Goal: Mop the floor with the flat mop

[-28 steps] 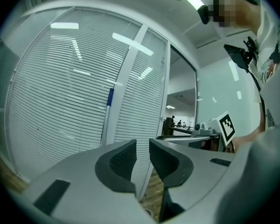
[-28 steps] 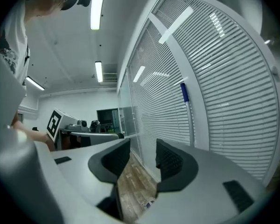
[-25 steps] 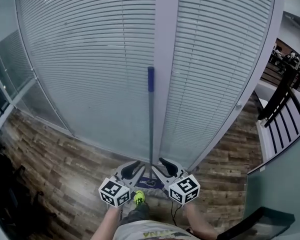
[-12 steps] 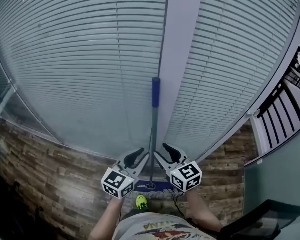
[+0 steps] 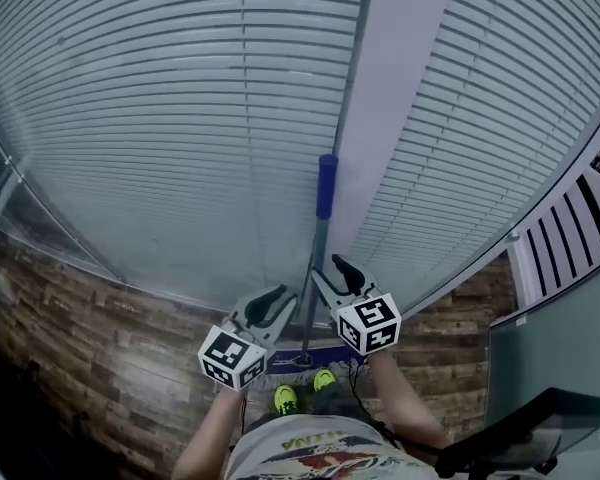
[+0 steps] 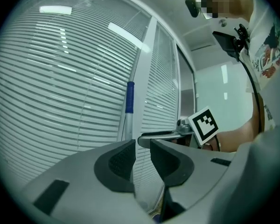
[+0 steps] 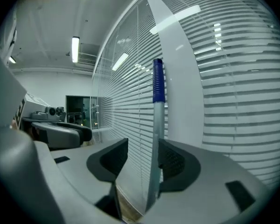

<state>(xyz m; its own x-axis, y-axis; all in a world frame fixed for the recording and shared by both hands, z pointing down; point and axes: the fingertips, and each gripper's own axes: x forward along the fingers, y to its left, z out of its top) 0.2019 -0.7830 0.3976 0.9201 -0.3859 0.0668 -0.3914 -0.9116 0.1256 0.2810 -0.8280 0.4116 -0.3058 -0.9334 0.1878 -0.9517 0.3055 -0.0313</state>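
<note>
My left claw (image 5: 278, 298) covers one end of the mop head (image 5: 305, 358); its own camera loses the handle (image 6: 129, 99) behind a pad (image 6: 121, 161).

No legible text, shirt print (image 5: 302, 460) unreadable
</note>
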